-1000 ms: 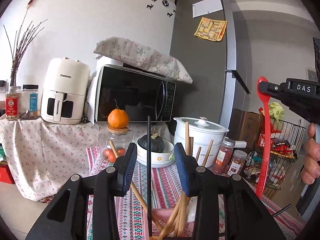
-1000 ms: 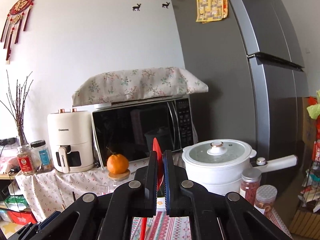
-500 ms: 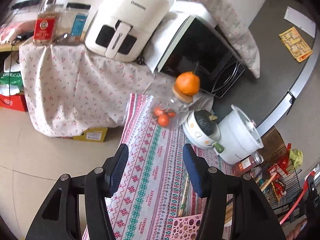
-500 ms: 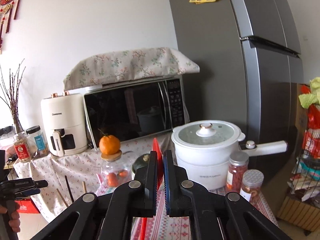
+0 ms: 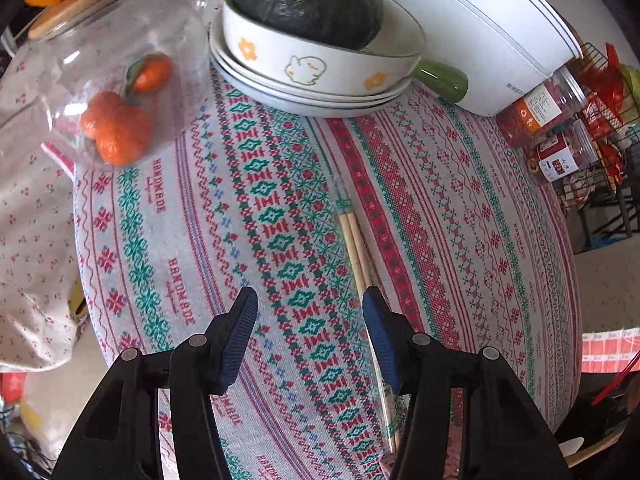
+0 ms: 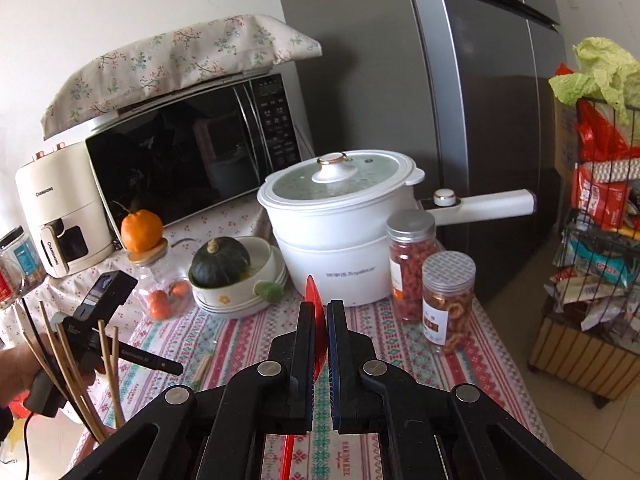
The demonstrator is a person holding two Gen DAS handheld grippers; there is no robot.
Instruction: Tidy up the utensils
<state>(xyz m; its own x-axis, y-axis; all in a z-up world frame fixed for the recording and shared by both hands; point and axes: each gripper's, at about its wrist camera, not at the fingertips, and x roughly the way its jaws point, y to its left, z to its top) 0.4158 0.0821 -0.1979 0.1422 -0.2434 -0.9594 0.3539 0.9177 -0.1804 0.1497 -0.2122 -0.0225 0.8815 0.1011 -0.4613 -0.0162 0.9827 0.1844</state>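
A pair of wooden chopsticks in a clear wrapper (image 5: pixel 354 244) lies on the patterned tablecloth (image 5: pixel 256 208); it also shows in the right wrist view (image 6: pixel 201 367). My left gripper (image 5: pixel 306 312) is open and empty, low over the cloth, its right finger beside the chopsticks. It shows in the right wrist view (image 6: pixel 160 366) at the left. My right gripper (image 6: pixel 320 316) is shut on a red spoon (image 6: pixel 314 300), held upright above the table. Several chopsticks (image 6: pixel 72 376) stand in a holder at the lower left.
A glass jar of oranges (image 5: pixel 116 92), a bowl with a dark squash (image 5: pixel 316 36) on stacked plates, a white pot (image 6: pixel 340 216) and two snack jars (image 6: pixel 446 292) stand at the back. A wire rack (image 6: pixel 600 232) stands at the right.
My left gripper has swung down from above to just over the tablecloth by the wrapped chopsticks. My right gripper has lowered slightly and tilted down, still holding the red spoon.
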